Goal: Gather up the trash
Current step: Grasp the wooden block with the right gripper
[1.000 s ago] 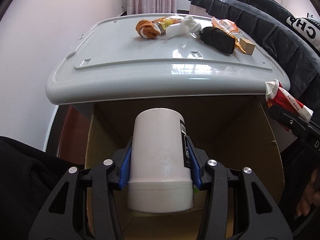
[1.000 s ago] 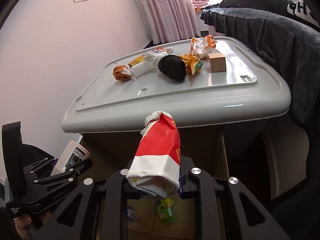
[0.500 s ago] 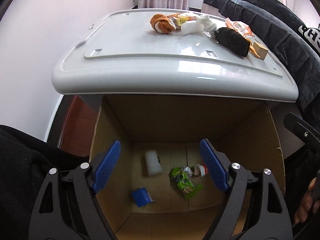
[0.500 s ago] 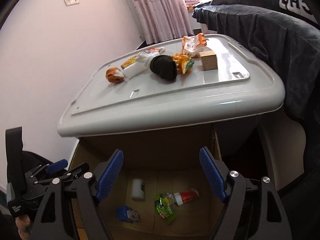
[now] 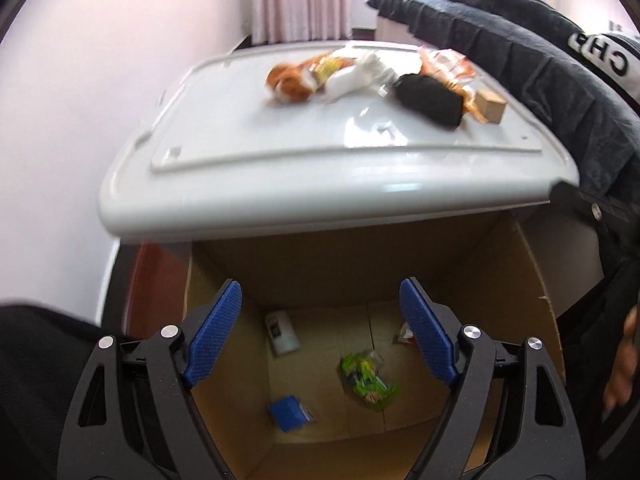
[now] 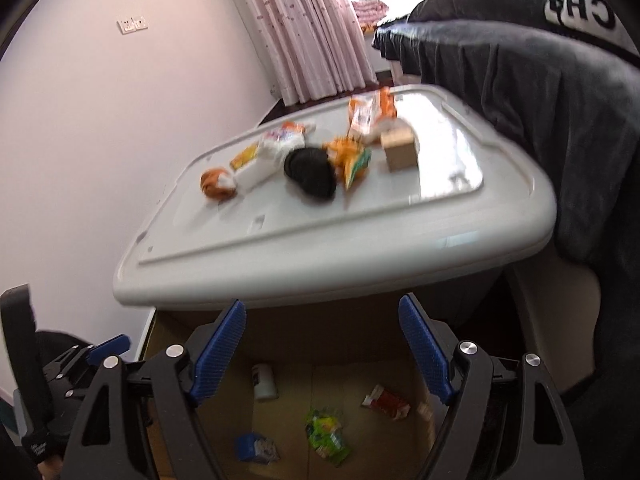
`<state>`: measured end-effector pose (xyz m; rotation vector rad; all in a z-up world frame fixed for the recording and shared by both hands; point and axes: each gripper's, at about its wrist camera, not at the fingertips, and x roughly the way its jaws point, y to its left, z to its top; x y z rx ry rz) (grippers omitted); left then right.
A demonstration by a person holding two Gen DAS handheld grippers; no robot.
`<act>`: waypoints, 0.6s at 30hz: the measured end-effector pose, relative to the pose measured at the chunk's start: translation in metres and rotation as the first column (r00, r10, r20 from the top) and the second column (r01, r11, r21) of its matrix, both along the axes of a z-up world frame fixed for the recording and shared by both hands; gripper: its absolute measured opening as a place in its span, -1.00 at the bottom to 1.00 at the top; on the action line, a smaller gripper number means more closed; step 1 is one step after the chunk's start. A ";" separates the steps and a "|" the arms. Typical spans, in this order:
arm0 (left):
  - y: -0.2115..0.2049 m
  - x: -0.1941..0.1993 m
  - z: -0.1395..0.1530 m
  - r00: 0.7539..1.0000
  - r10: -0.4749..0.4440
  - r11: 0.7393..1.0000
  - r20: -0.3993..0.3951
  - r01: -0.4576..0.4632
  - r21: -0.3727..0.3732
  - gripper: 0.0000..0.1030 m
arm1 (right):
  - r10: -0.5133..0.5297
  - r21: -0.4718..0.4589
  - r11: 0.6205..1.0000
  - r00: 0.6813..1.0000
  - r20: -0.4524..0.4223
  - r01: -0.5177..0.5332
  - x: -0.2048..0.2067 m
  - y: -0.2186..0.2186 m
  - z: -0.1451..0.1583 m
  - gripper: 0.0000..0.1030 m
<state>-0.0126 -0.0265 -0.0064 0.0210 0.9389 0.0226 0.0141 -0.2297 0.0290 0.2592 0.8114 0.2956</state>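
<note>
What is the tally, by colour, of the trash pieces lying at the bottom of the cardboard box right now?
White: 1, the cup
Green: 1, the wrapper
Blue: 1, the small packet
Red and white: 1, the snack bag
Total: 4 in the cardboard box

In the cardboard box point(image 5: 516, 264) below me I count four pieces of trash: one white cup point(image 5: 282, 332) at the far left, one red-and-white wrapper point(image 6: 386, 402) at the far right, one green packet point(image 5: 370, 380) in the middle, and one blue carton point(image 5: 289, 414) nearest me. On the one white lid point(image 5: 248, 184) beyond lie more pieces: one black bundle point(image 5: 430, 100), one small brown block point(image 5: 491, 107), one orange-and-white lump point(image 5: 290, 84), and a blurred cluster of orange and white wrappers I cannot count exactly.
</note>
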 end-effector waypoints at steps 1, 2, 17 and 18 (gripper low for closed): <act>-0.002 0.003 0.003 1.000 -0.009 1.000 0.006 0.009 0.005 0.55 | -0.009 0.002 1.000 1.000 0.009 0.009 0.010 -0.005 0.005 0.51; -0.004 0.009 0.009 1.000 -0.022 1.000 0.016 0.022 0.011 0.55 | -0.020 -0.003 1.000 1.000 0.016 0.020 0.019 -0.008 0.008 0.51; -0.008 0.061 0.007 0.999 0.049 0.997 0.024 -0.047 -0.064 0.55 | -0.144 -0.180 0.972 0.989 0.043 0.149 0.164 -0.020 0.001 0.25; -0.008 0.060 0.005 0.999 0.044 0.996 0.012 -0.043 -0.075 0.55 | -0.144 -0.186 0.971 0.989 0.032 0.148 0.169 -0.020 -0.002 0.16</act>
